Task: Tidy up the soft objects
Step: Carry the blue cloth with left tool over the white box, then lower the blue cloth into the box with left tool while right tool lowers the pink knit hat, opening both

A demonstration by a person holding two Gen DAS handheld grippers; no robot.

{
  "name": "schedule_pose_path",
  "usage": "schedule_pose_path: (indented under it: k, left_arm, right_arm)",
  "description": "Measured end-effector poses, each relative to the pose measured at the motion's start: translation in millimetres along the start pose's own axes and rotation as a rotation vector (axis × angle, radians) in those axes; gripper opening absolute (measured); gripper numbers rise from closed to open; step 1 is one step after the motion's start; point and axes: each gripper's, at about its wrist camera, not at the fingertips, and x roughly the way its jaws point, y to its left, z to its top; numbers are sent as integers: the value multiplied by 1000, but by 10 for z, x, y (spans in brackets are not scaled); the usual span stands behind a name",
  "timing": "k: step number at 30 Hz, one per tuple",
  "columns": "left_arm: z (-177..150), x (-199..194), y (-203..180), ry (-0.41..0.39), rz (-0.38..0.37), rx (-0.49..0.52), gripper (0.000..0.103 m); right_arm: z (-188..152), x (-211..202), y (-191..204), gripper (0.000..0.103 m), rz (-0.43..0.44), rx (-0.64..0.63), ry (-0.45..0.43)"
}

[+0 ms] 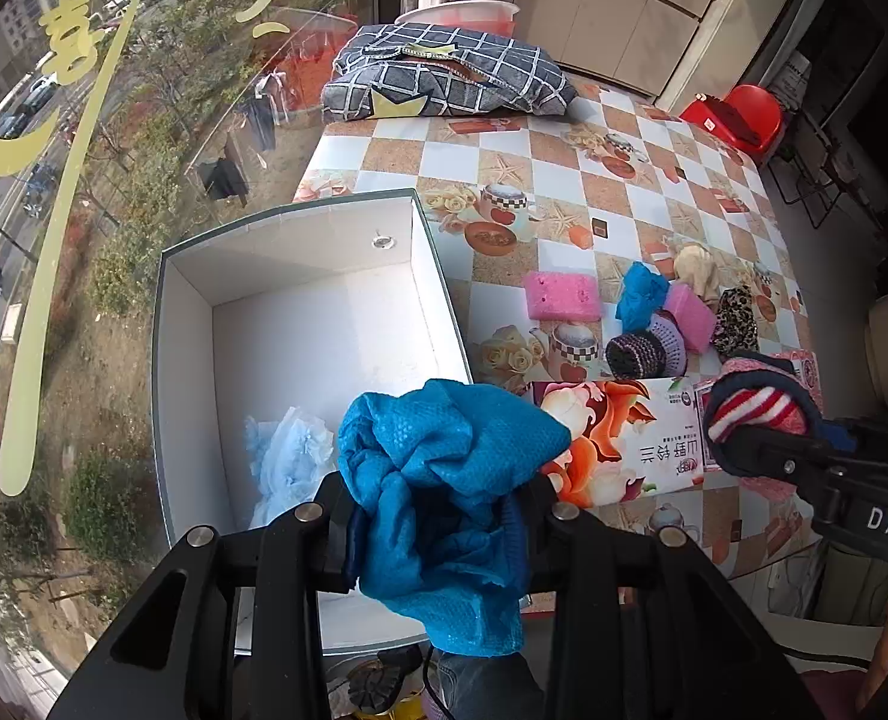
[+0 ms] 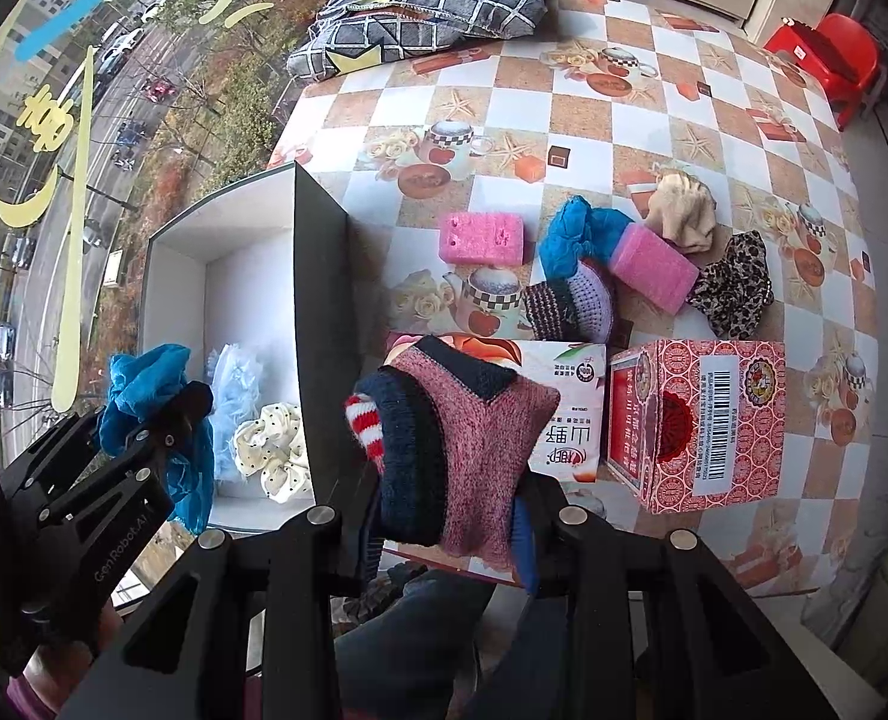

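"DAS" stands on the right gripper (image 1: 738,444), "GenRobot.AI" on the left gripper (image 2: 162,420).

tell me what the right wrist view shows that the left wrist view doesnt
Only the right wrist view shows the cream polka-dot scrunchie lying in the white box and the barcode side of the red patterned box. Only the left wrist view shows the metal eyelet in the box's far wall. Both show the left gripper shut on the blue cloth, the right gripper shut on the pink knit sock, the pale blue fabric in the box, and the pink sponge on the table.
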Motion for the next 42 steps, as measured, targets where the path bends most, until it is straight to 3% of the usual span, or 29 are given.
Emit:
schedule_pose_path:
  k: [23,42]
  left_arm:
    - [11,13,-2,1,-1,1,39]
    - [9,29,177,0,7,-57,39]
  right_arm:
    - [4,8,15,35,-1,0,-1]
    - [74,72,212,35,-9,-59,14]
